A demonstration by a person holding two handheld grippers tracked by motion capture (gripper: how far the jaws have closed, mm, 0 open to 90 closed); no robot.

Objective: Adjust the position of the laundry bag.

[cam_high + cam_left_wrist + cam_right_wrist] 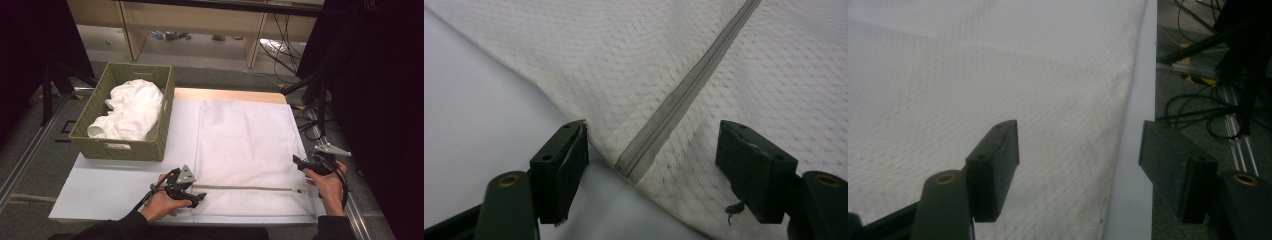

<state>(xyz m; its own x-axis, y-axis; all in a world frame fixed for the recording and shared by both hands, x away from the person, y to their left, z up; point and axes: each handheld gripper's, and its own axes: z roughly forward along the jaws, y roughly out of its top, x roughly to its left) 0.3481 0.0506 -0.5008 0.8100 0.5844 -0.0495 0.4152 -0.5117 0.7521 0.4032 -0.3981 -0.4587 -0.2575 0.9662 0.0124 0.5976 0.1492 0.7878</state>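
A white mesh laundry bag is lying flat on the table as two hand-held grippers are closing in on its near end. The left gripper is standing open astride the zipper end at 12 o'clock; the right gripper, also open, is straddling the bag's side edge at 12 o'clock. Both should bite fabric fully before lifting.

Lab, black curtains, loose floor cables

A green woven basket stood at the table's far left, holding crumpled white cloth. Beyond the table stood wooden furniture. Black cables lay on the floor to the right.
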